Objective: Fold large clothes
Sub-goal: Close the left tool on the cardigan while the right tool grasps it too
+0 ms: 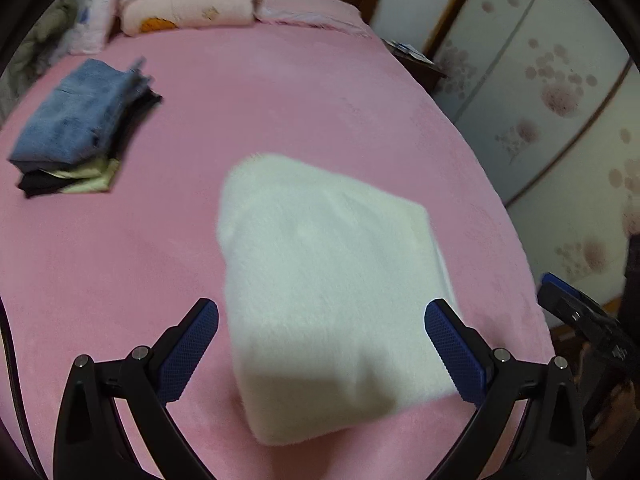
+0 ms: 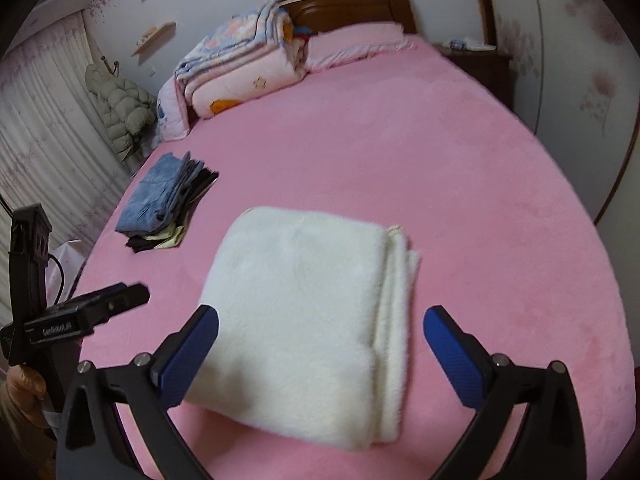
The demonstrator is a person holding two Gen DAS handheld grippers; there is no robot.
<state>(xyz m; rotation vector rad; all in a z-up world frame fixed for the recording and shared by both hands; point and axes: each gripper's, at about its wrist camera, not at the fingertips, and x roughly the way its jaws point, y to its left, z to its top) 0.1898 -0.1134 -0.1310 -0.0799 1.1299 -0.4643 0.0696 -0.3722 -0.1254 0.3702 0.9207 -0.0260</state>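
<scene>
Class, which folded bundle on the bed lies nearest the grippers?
The white fluffy blanket, lying alone right before both open grippers; the jeans pile sits farther off, leftward.

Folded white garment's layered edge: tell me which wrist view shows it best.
The right wrist view. There the white garment is sharp, and its stacked folded layers show along its right side. In the left wrist view the same garment is motion-blurred and shows mostly its top face; the layers are barely distinguishable.

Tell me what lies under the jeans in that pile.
Under the jeans show edges of dark garments and a pale yellow-green piece, all on the pink bed. How many pieces, and what they are, is covered.
</scene>
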